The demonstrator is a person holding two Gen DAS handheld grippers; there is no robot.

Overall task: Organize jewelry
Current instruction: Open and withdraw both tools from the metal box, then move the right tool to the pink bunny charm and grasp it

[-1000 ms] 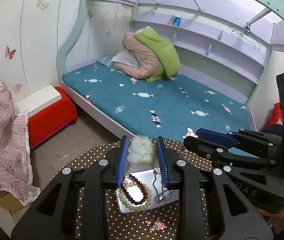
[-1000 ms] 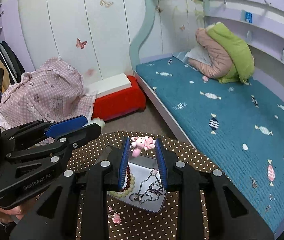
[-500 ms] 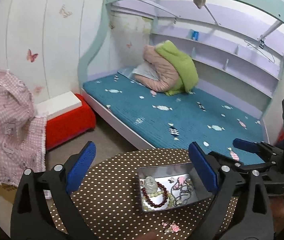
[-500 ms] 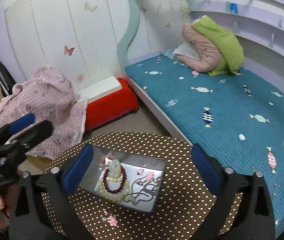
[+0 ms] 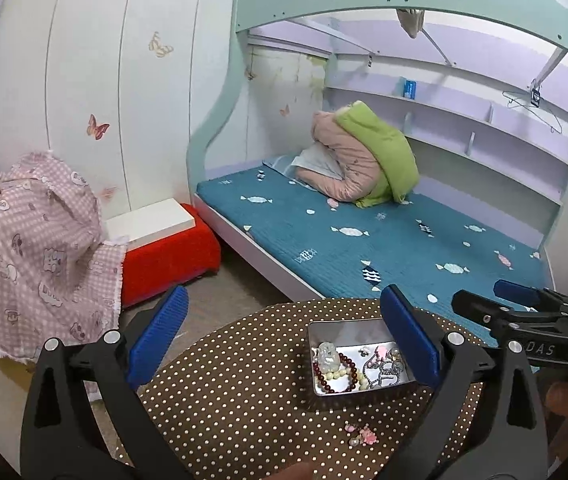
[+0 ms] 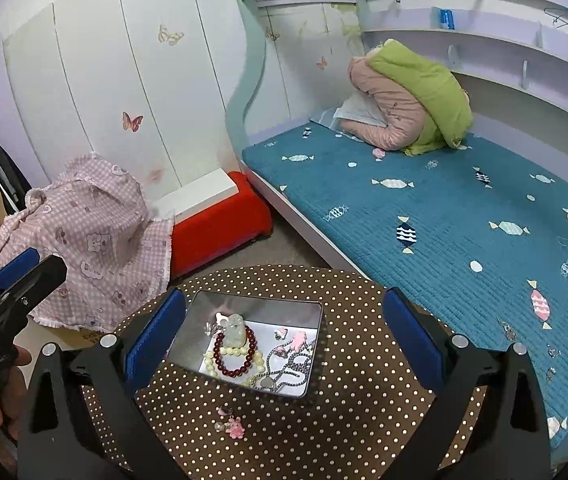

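1. With both grippers held above the dotted table, left gripper spread wide and empty, right gripper likewise wide and empty.
2. Lying loose on the cloth: pink charm, just outside the tin's near wall, at 6 o'clock from the tin in the right view.
3. From the right gripper, at about 7 o'clock and low, between the two fingers' lines; from the left gripper, charm at about 5 o'clock, nearer its right finger. Judged the closer and straighter reach: right gripper.
4. Inside the tin already: jade pendant on a red bracelet and pale beads, chain and pink bits to the right.
5. Hard to make out: charm's long axis and its parts, too small; whether one piece or several, not clear. Table's near edge cut off behind the gripper bodies.
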